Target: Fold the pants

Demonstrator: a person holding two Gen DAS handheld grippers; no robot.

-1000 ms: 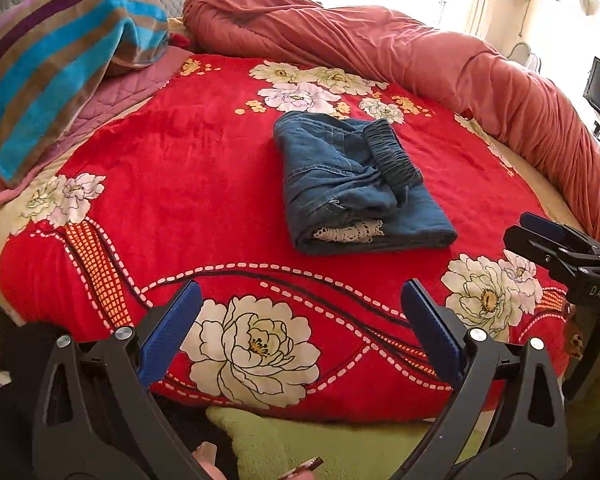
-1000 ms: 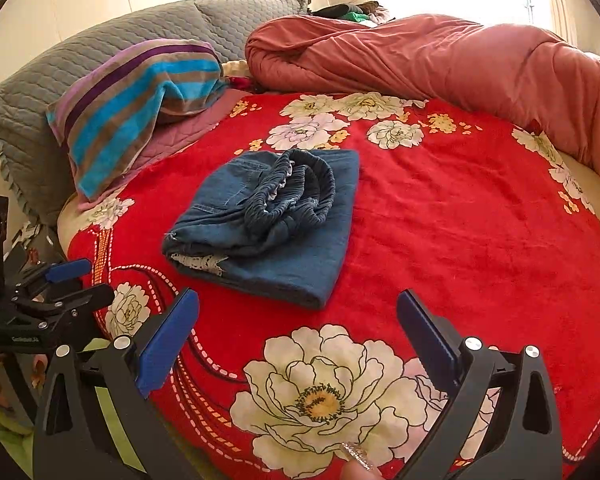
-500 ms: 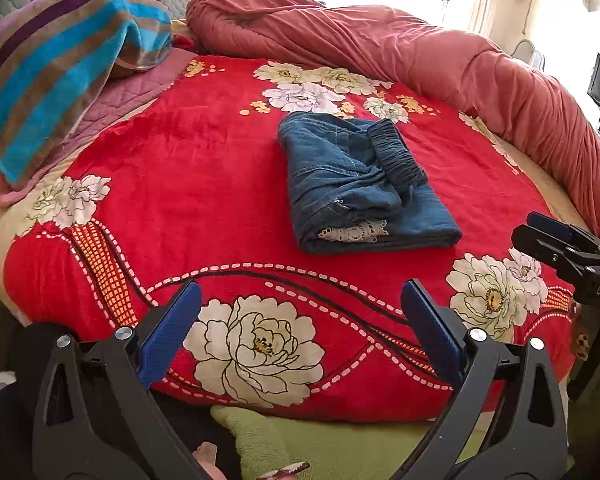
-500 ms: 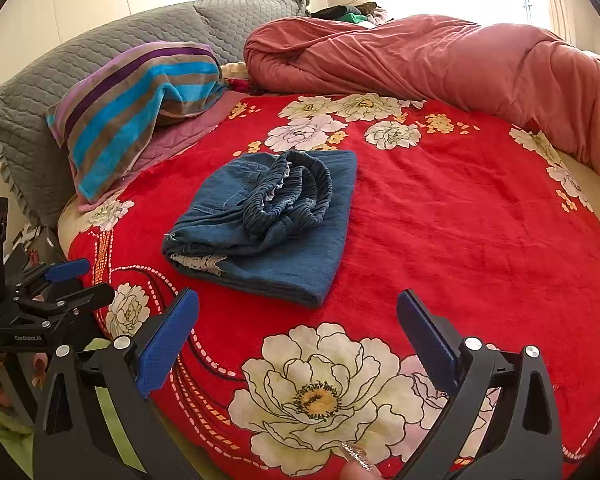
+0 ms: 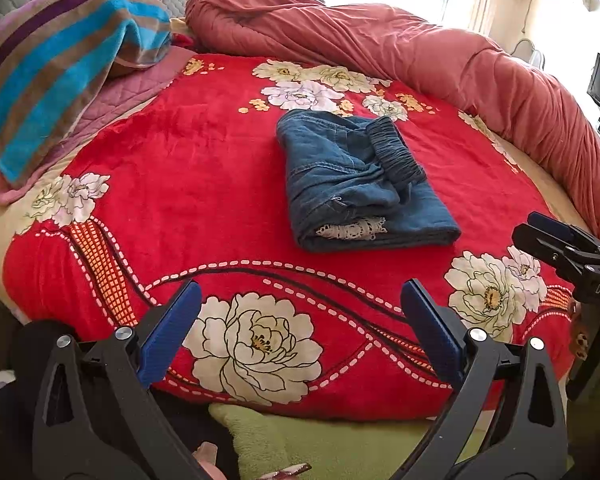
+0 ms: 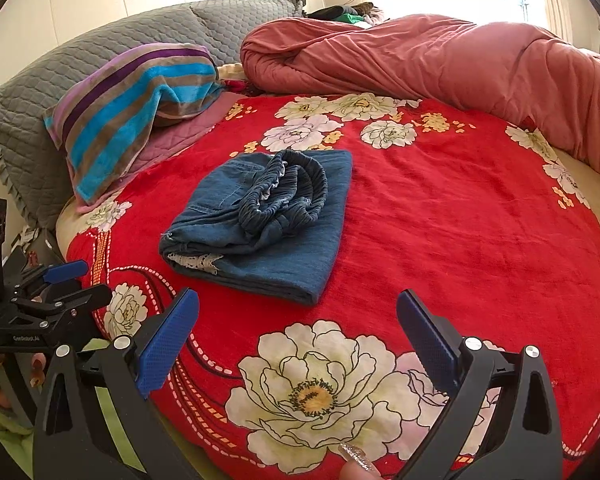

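Observation:
Blue denim pants (image 5: 356, 180) lie folded in a compact bundle on the red floral blanket (image 5: 180, 184), with the gathered waistband on top and a bit of white lace at the near edge. They also show in the right wrist view (image 6: 264, 220). My left gripper (image 5: 300, 304) is open and empty, held over the near edge of the bed, well short of the pants. My right gripper (image 6: 298, 312) is open and empty, also short of the pants. Each gripper appears at the other view's side edge.
A striped towel (image 6: 136, 108) lies over a grey pillow (image 6: 60, 76) at the far left. A rolled pink duvet (image 6: 440, 60) runs along the far and right side of the bed. A green mat (image 5: 320, 440) lies below the bed's near edge.
Both grippers have drifted back slightly from the bed. The pants have not moved and both grippers stay open.

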